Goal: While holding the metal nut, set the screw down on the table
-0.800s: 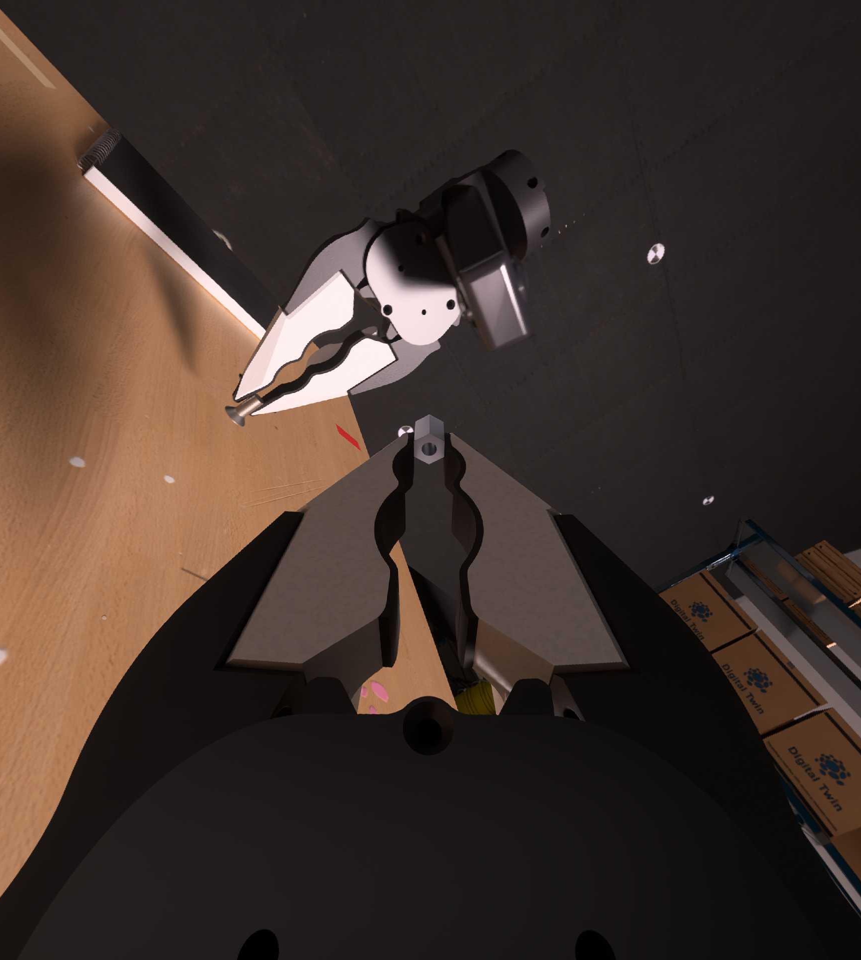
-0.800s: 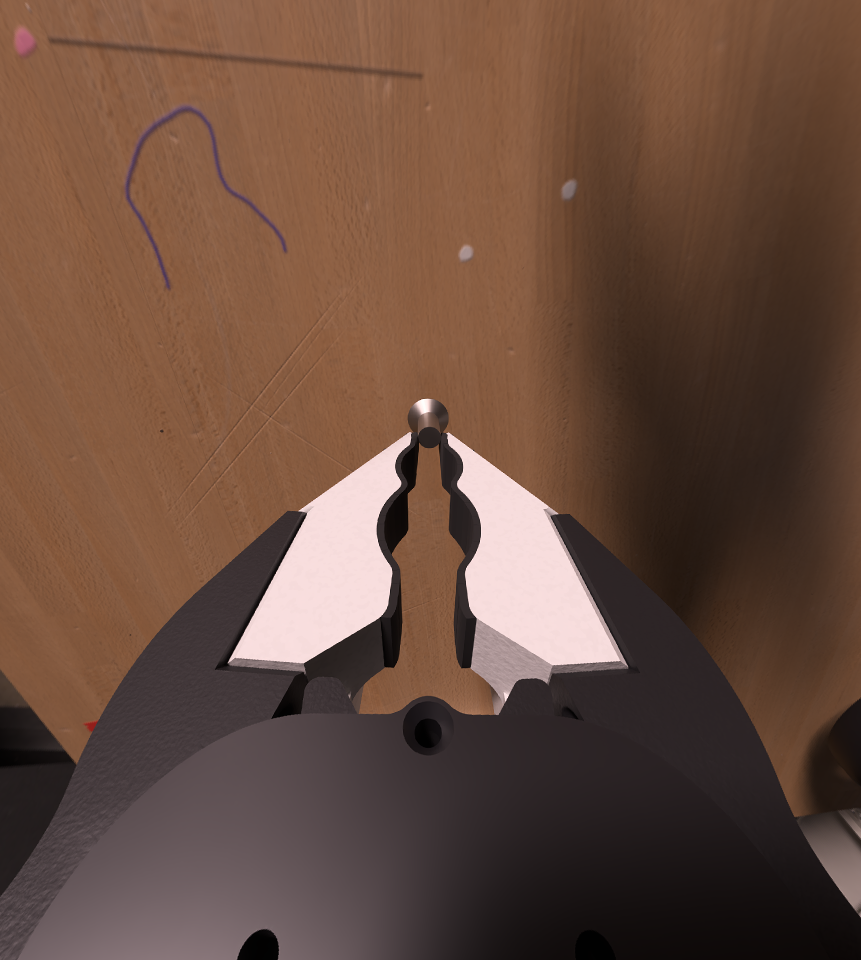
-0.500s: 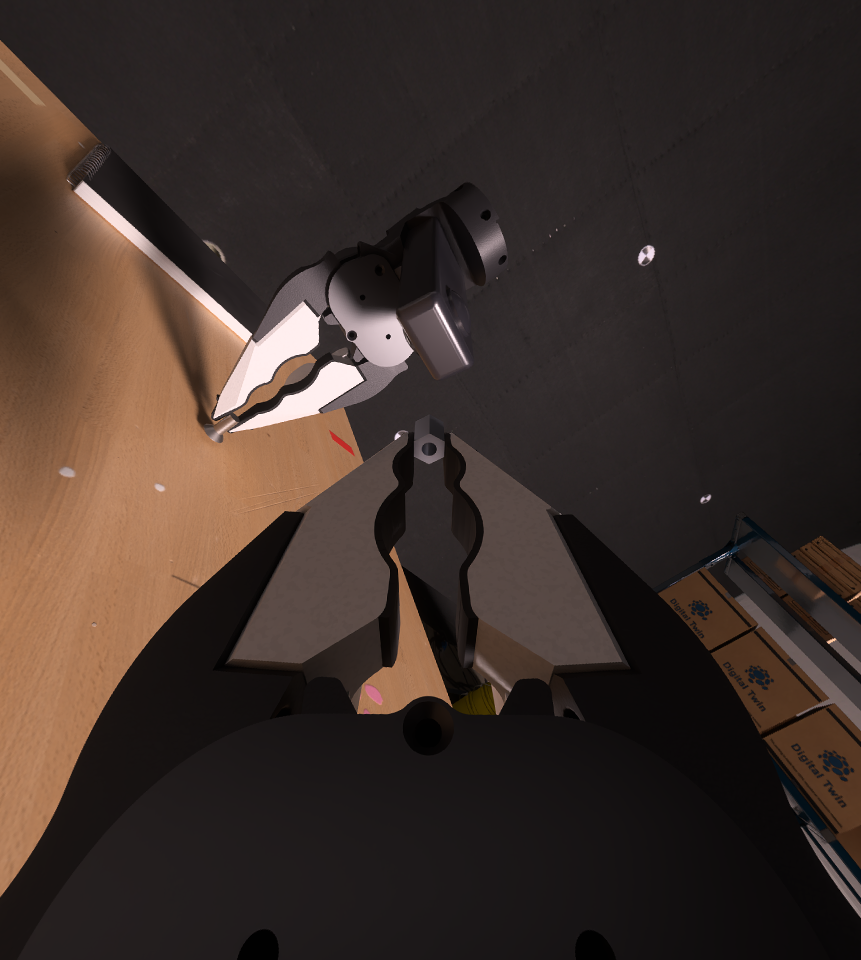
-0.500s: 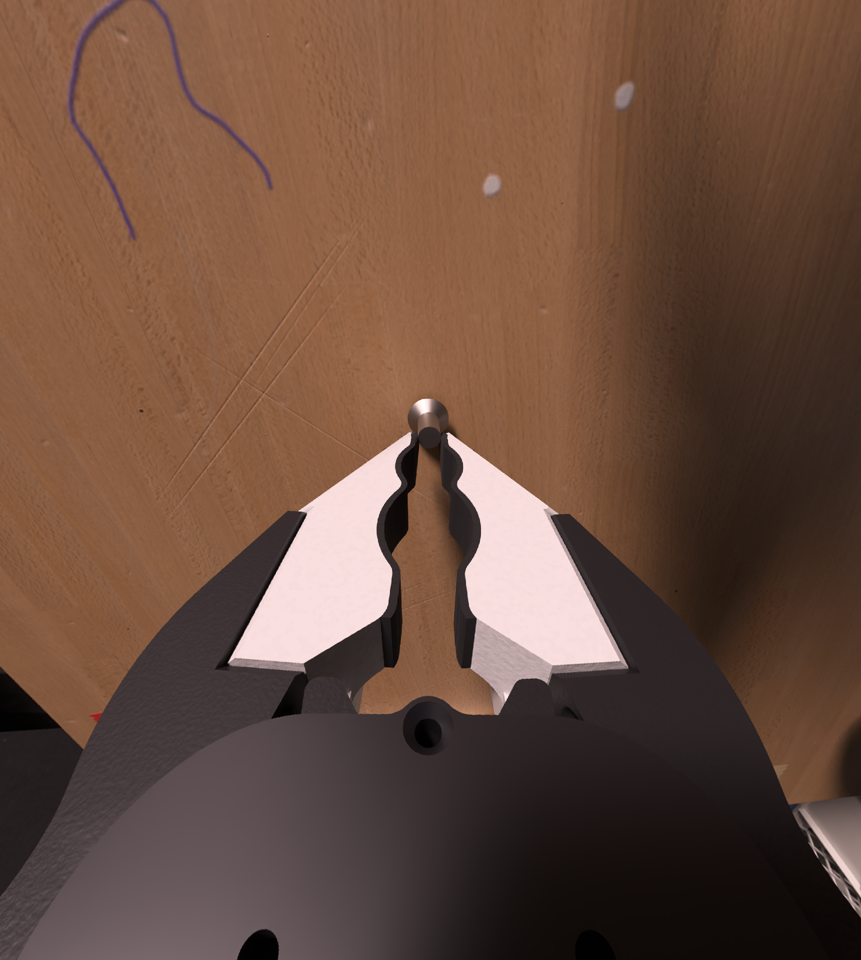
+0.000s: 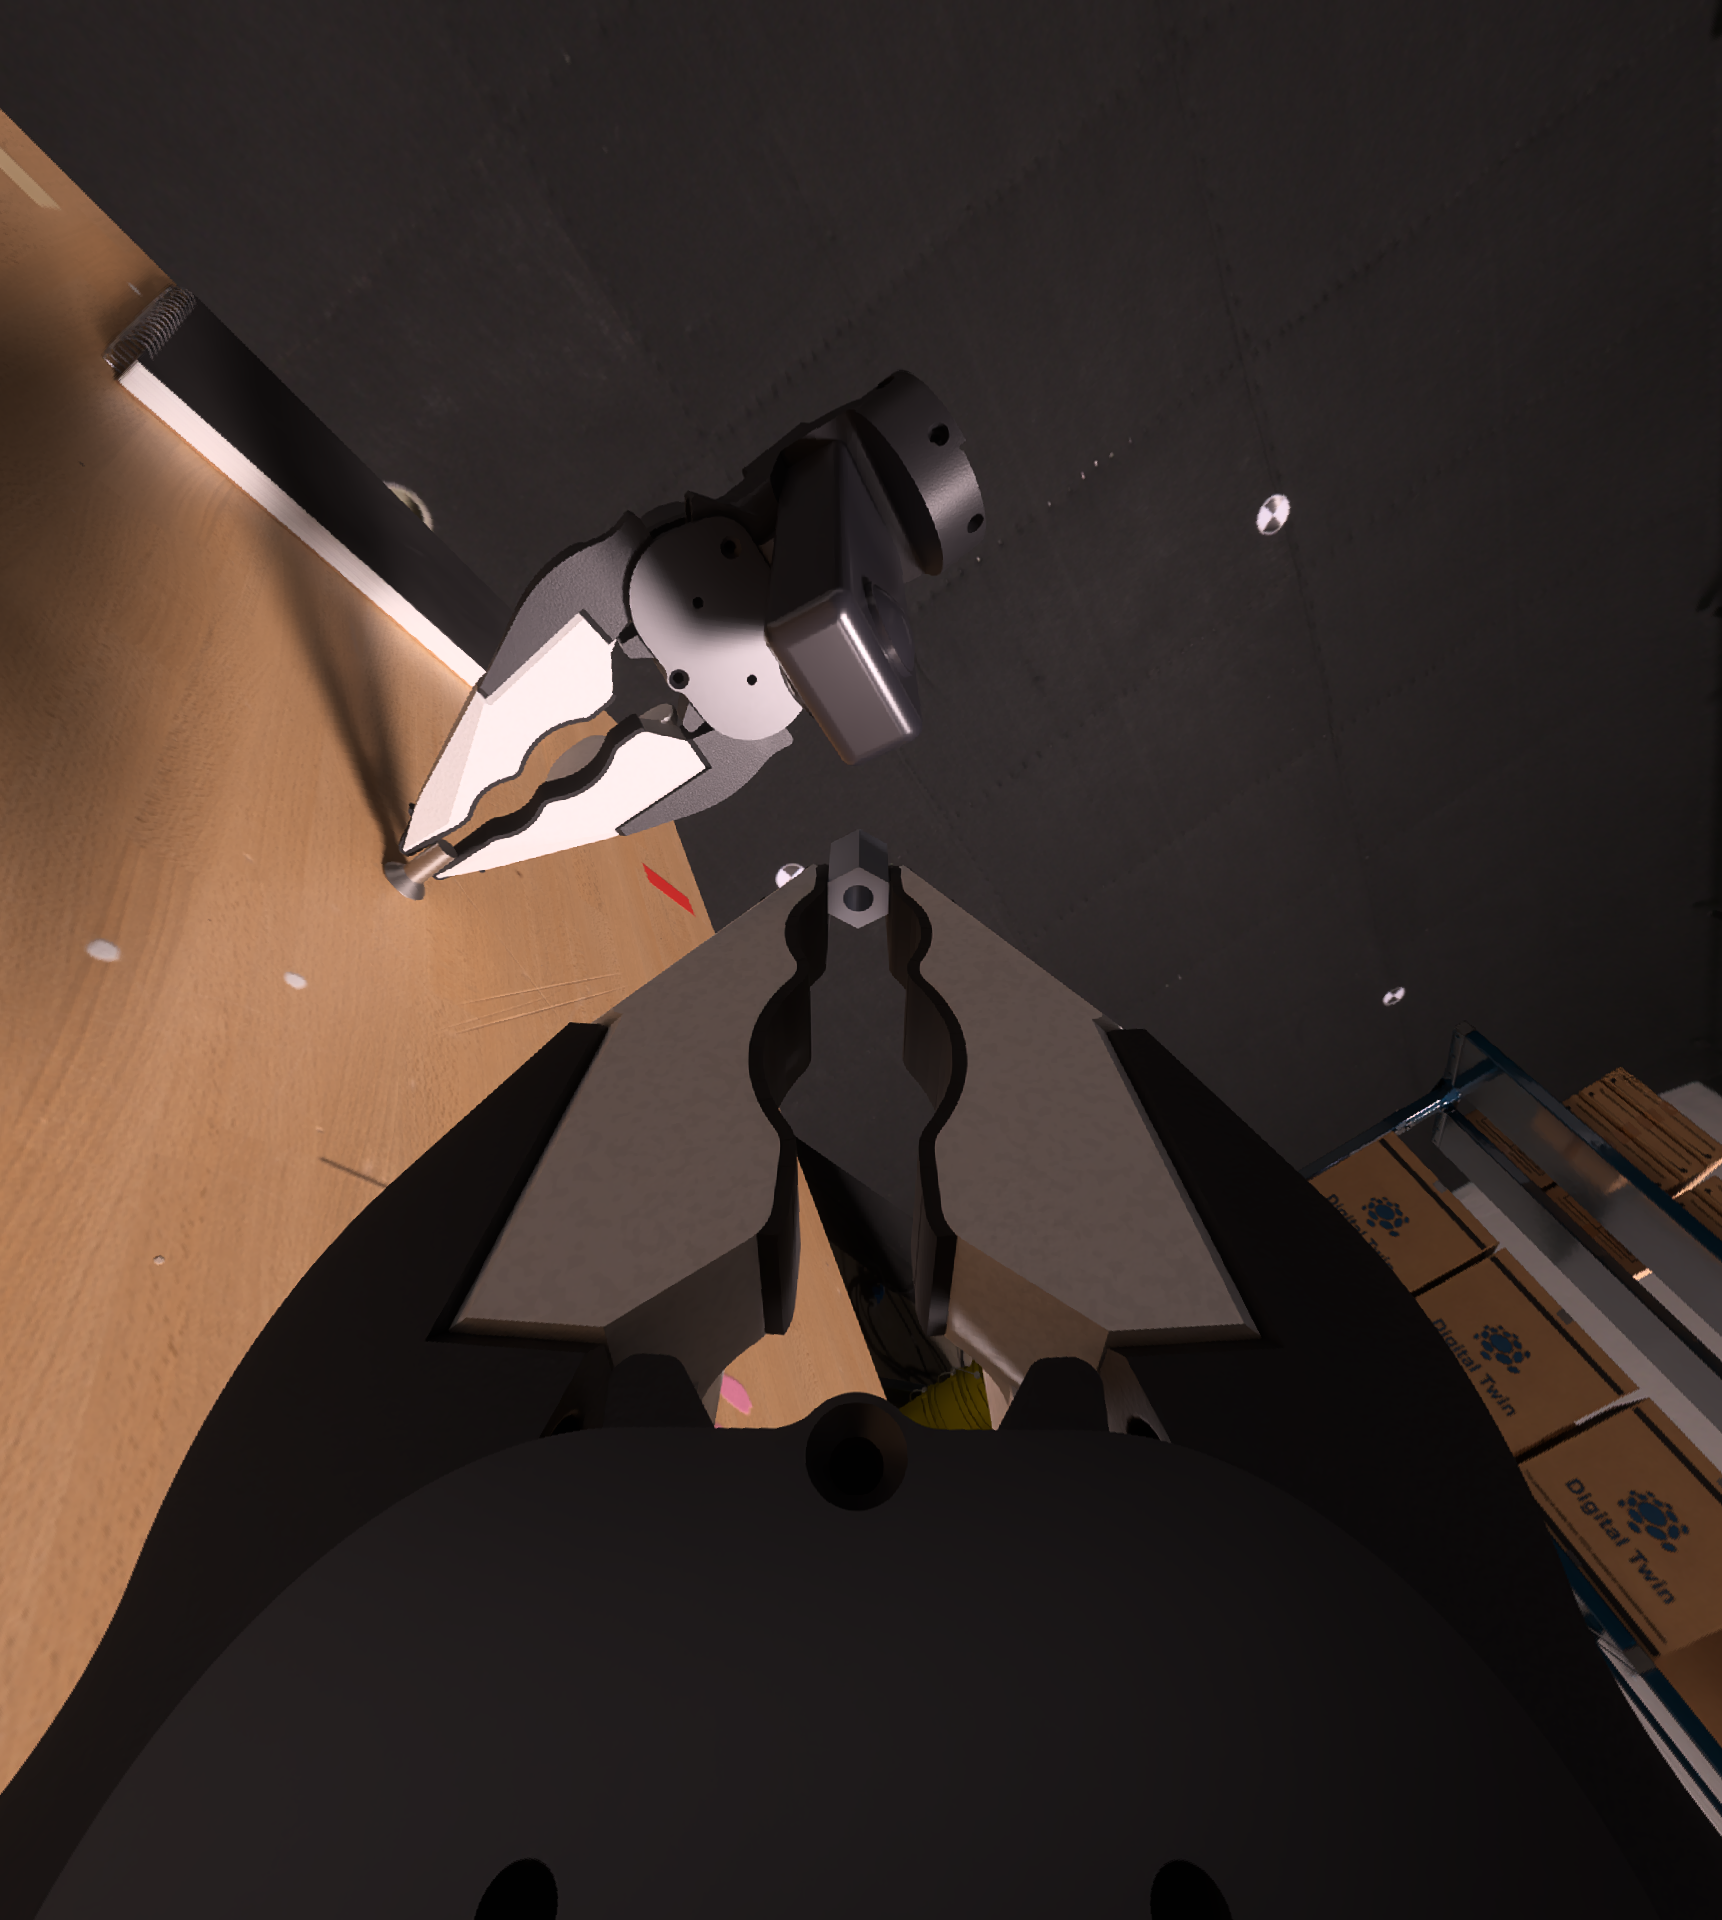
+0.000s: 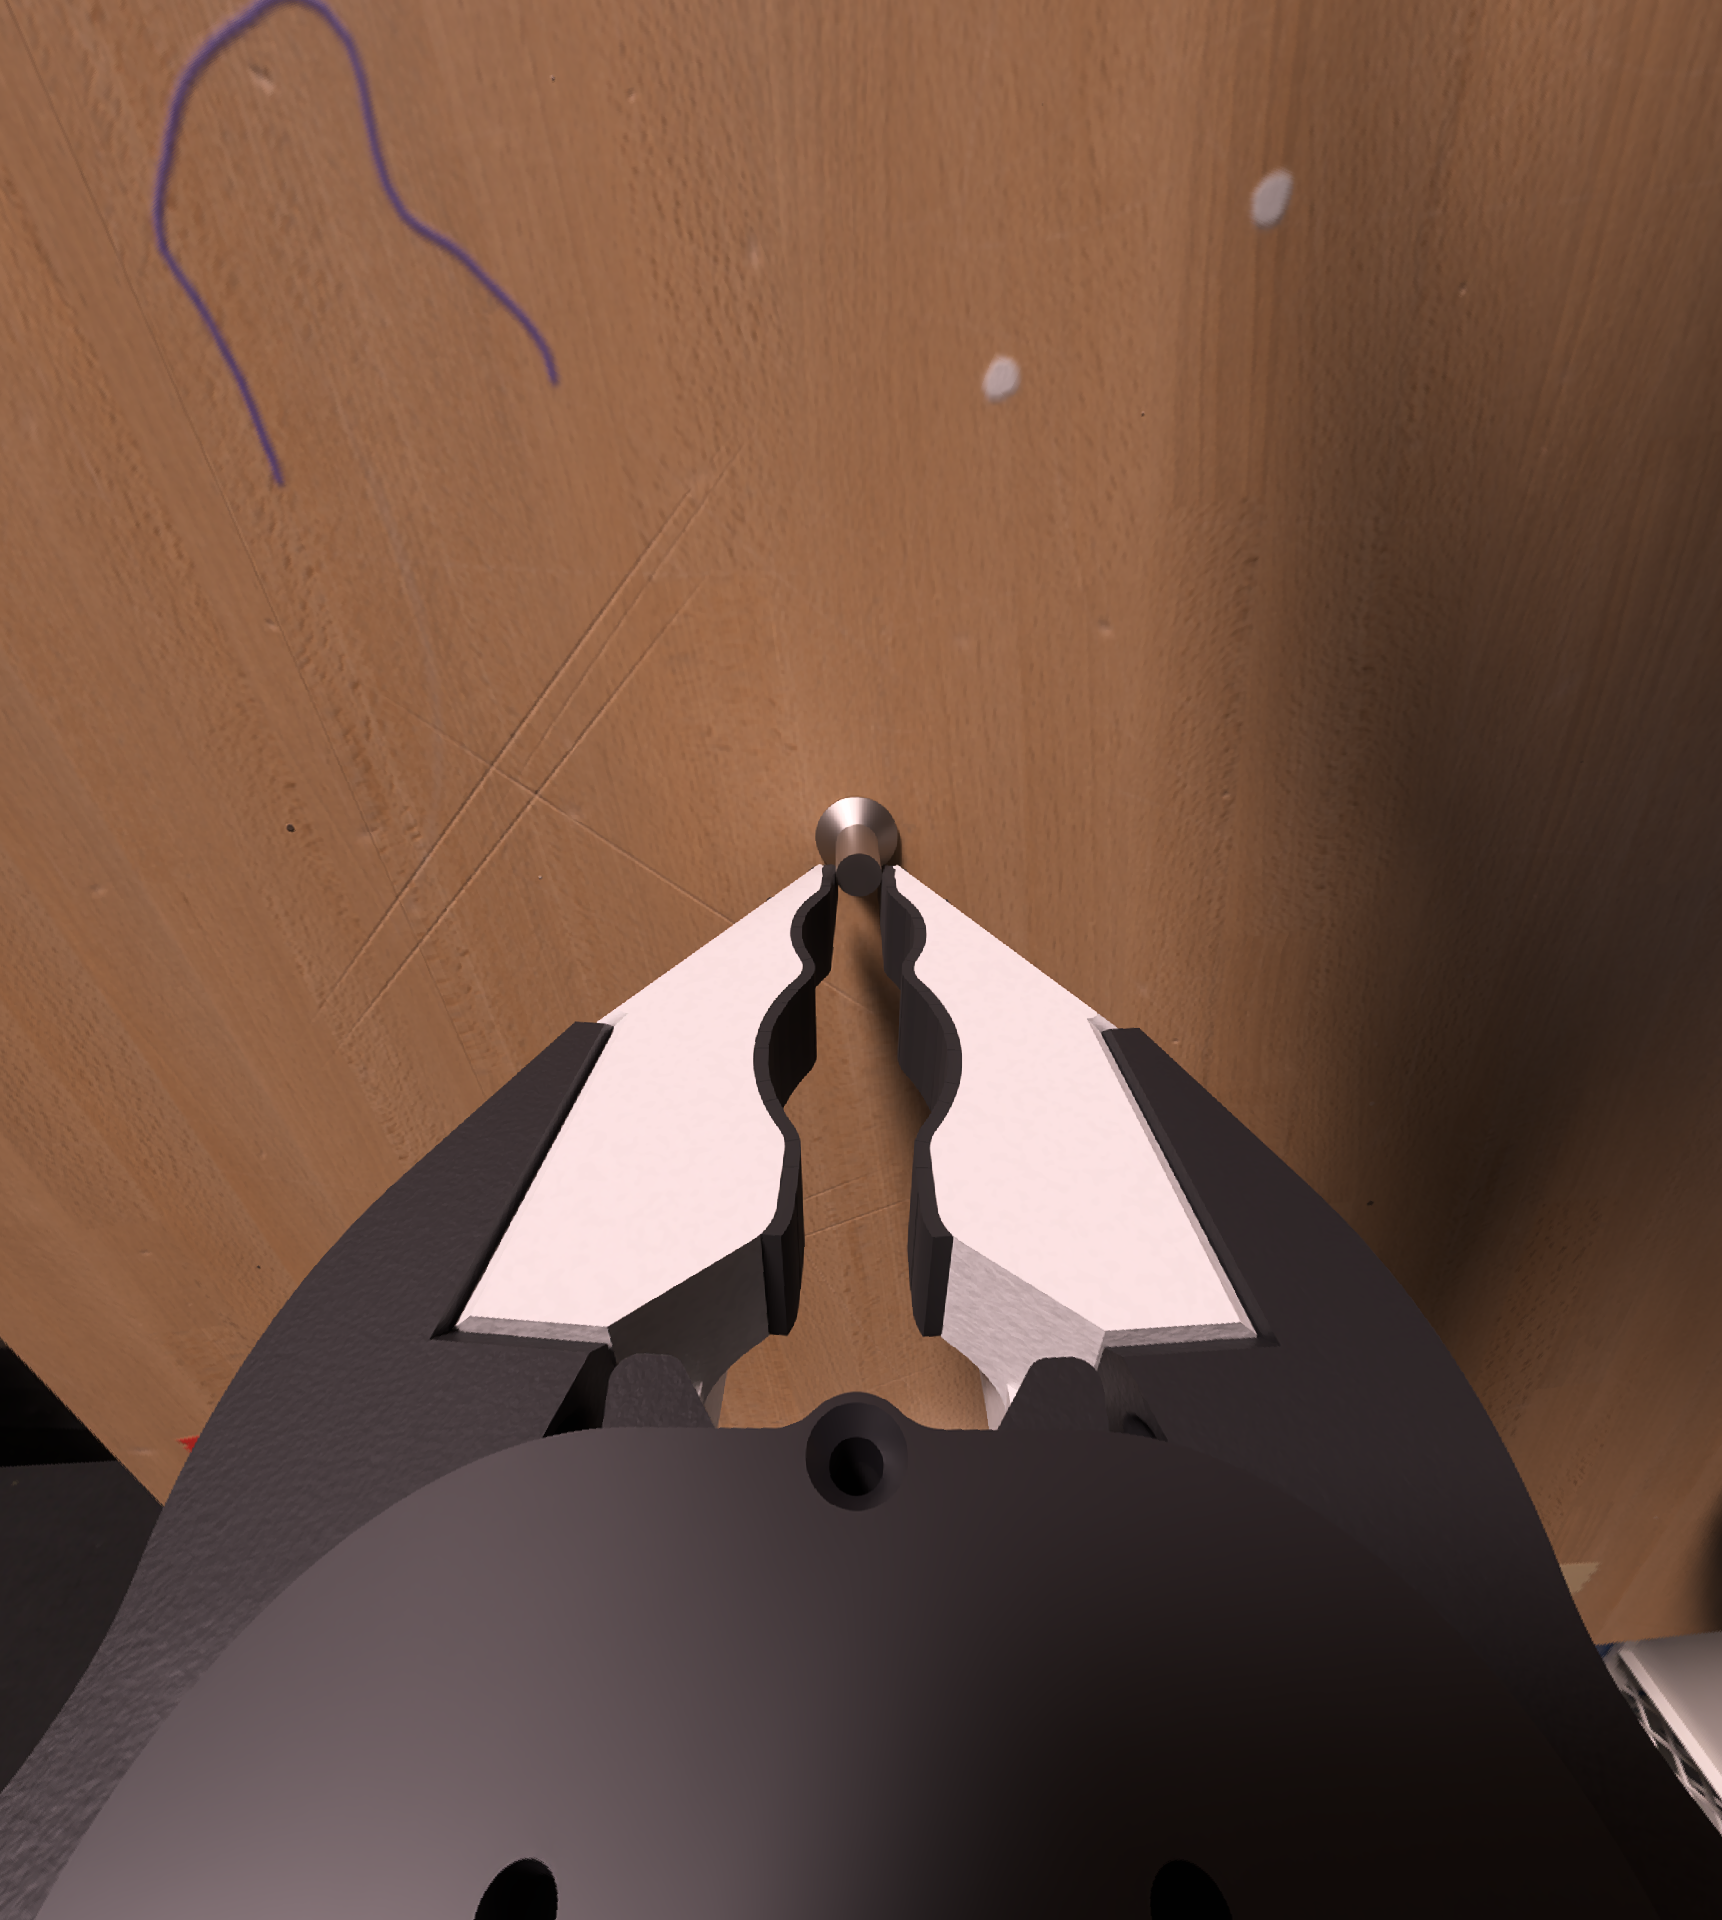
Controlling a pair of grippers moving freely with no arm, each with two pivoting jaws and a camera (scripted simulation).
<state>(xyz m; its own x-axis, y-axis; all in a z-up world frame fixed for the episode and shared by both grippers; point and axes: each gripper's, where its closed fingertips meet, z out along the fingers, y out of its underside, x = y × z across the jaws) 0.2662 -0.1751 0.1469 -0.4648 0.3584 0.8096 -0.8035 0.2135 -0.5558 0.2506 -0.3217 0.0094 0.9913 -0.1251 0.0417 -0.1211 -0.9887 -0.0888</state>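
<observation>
Left gripper (image 5: 855,883) pinches a small silver hexagonal metal nut (image 5: 854,895) between its fingertips, jaws nearly closed on it, held in the air off the corner of the light brown wooden worktop (image 5: 109,1039), dark wall behind it.

Right gripper (image 6: 857,873), white-faced fingers, narrow, clamps the shank of a short silver metal screw with a flat round head (image 6: 855,836). Screw points head-down at the worktop (image 6: 1252,727); in the left wrist view the screw (image 5: 412,876) head touches or sits just at the wood surface under the right gripper (image 5: 431,860), near the worktop's corner, with its shadow right beside it. Full contact hard to confirm.

On the wood: a purple curved scribble line (image 6: 317,208), pale paint spots (image 6: 1000,376), thin scratch marks (image 6: 566,686), a small red mark (image 5: 668,888) by the edge. Brown cardboard boxes on a blue rack (image 5: 1563,1403) sit low at the right in the left wrist view.
</observation>
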